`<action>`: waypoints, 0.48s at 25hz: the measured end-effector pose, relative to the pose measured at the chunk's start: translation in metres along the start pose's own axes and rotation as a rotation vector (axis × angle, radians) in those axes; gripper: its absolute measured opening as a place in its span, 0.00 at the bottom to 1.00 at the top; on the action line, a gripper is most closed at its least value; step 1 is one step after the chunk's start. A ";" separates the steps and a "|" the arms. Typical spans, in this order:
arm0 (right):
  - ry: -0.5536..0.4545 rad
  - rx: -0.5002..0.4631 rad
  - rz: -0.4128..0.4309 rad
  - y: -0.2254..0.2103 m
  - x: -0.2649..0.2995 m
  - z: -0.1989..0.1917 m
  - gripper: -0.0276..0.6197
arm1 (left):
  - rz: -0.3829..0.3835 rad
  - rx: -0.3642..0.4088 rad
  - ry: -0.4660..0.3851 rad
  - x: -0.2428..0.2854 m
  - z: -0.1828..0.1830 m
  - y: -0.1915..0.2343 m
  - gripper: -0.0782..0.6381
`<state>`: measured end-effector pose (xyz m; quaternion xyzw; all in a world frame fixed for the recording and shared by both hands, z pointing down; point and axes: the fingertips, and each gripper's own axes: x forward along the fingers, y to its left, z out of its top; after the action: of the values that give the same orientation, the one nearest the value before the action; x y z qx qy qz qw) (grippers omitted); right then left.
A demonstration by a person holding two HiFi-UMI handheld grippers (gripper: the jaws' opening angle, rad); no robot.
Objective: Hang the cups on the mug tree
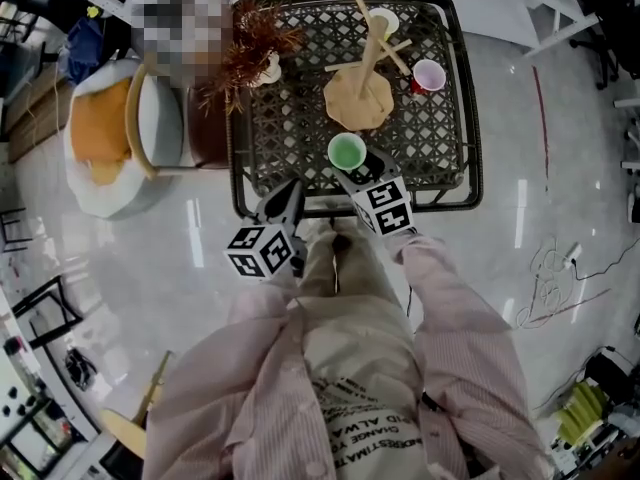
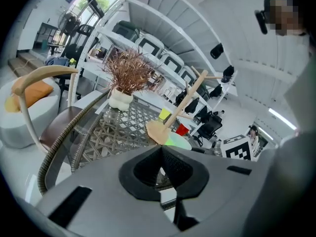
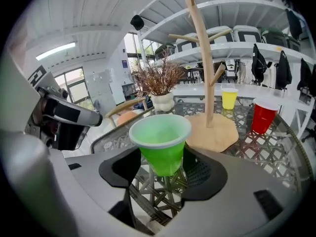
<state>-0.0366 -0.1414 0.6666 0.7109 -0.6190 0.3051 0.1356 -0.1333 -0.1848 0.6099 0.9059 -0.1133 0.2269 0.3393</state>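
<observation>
The green cup sits upright between my right gripper's pads, which press on its lower sides. In the head view this green cup is over the front edge of the lattice table, just short of the wooden mug tree, with the right gripper behind it. The mug tree has bare pegs. A red cup and a yellow cup stand on the table beyond the tree. My left gripper hangs by the table's front edge, shut on nothing.
A dried plant in a white vase stands at the table's far left corner. A chair with a curved wooden back and a white seat with an orange cushion are left of the table. Cables lie on the floor at the right.
</observation>
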 end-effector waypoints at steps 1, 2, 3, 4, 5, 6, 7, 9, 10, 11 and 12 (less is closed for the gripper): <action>-0.005 0.015 0.001 0.002 0.000 0.002 0.45 | -0.001 0.009 -0.006 -0.002 0.003 0.000 0.11; -0.010 0.026 0.002 0.003 -0.001 0.005 0.45 | -0.002 0.017 -0.013 -0.004 0.006 0.001 0.11; -0.017 0.035 0.004 0.005 -0.001 0.008 0.44 | -0.002 0.023 -0.020 -0.006 0.009 0.002 0.11; -0.023 0.042 0.006 0.007 -0.001 0.012 0.44 | 0.000 0.028 -0.027 -0.008 0.012 0.003 0.11; -0.030 0.049 0.009 0.010 -0.002 0.015 0.44 | 0.002 0.031 -0.034 -0.011 0.015 0.005 0.11; -0.037 0.058 0.012 0.013 -0.003 0.019 0.44 | 0.005 0.032 -0.041 -0.013 0.017 0.006 0.11; -0.044 0.067 0.014 0.014 -0.005 0.023 0.44 | 0.006 0.030 -0.046 -0.014 0.019 0.006 0.11; -0.059 0.087 0.016 0.016 -0.010 0.031 0.44 | 0.004 0.026 -0.053 -0.016 0.021 0.005 0.11; -0.068 0.097 0.019 0.018 -0.011 0.036 0.44 | 0.001 0.026 -0.056 -0.018 0.023 0.004 0.11; -0.078 0.107 0.023 0.021 -0.011 0.041 0.44 | -0.003 0.028 -0.061 -0.019 0.026 0.004 0.11; -0.088 0.115 0.029 0.024 -0.012 0.047 0.44 | -0.005 0.031 -0.066 -0.021 0.029 0.004 0.11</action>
<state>-0.0479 -0.1632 0.6189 0.7213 -0.6159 0.3106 0.0626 -0.1433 -0.2062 0.5826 0.9182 -0.1185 0.1977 0.3220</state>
